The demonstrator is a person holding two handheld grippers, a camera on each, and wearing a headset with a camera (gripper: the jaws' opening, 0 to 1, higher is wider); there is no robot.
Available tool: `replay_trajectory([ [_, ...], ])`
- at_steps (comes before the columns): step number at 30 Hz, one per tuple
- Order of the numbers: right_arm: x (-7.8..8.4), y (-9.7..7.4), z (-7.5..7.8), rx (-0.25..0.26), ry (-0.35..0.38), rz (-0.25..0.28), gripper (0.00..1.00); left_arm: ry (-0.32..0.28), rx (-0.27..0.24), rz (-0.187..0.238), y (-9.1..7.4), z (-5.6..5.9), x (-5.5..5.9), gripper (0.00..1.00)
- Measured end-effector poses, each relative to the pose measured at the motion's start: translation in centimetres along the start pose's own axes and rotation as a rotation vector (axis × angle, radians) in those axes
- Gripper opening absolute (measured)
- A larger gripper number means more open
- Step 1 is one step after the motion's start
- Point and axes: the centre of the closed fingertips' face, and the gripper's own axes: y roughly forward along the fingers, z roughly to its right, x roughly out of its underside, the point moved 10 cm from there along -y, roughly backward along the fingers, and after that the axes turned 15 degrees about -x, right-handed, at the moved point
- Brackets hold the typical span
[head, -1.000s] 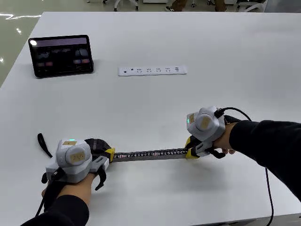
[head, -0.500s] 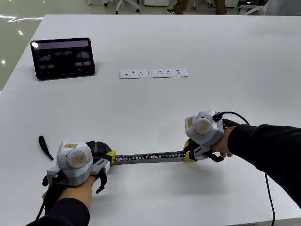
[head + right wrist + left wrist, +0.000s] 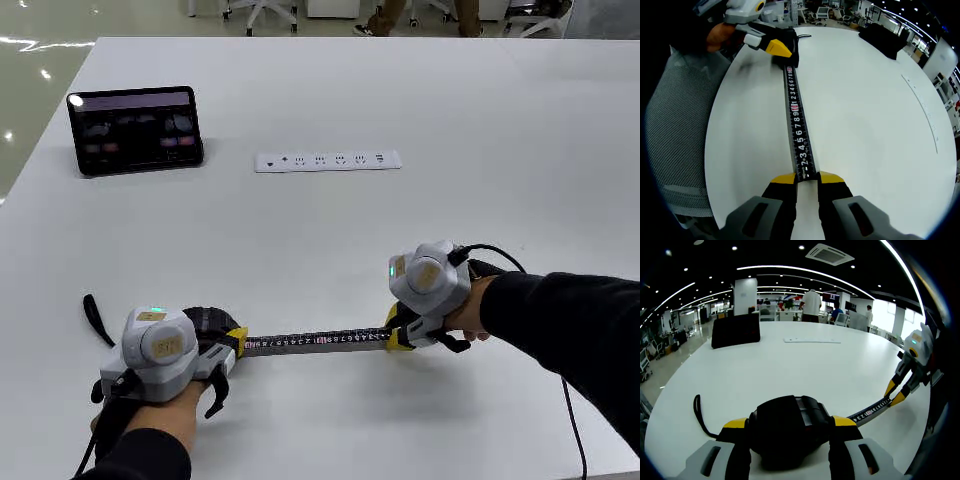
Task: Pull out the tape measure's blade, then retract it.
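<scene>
Quick status on the tape measure job; I'd call it about half done. The blade (image 3: pixel 799 135) is out of the case (image 3: pixel 208 322) by a short stretch, lying flat on the white table (image 3: pixel 480 150) with its numbers facing up; so the pull-out part looks well underway or finished, hard to say which. The retract half isn't done yet, since the blade is plainly sitting extended.

Left gripper (image 3: pixel 790 424) is clamped on the case, one yellow-tipped jaw on each side of the black body; it's basically pinning the case down. Right gripper (image 3: pixel 808 179) is at the far end of the blade from the case, jaws pinched in on the blade's tip; looks like a proper hold on it. So the blade runs straight from the case's mouth to those jaws, taut rather than sagging as far as I can tell.

Other stuff, all relative to the case: the wrist strap (image 3: pixel 95 318) trails off on the side away from the blade; the tablet (image 3: pixel 135 128) and power strip (image 3: pixel 328 161) sit well beyond the case, further up the table and clear of everything.
</scene>
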Motion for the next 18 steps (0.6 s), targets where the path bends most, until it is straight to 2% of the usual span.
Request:
replay_trajectory([
  [18,-0.81,0.54,0.01,-0.004,0.0,0.026,0.11,-0.007,0.001,-0.003,0.01,-0.06,-0.03,0.59],
])
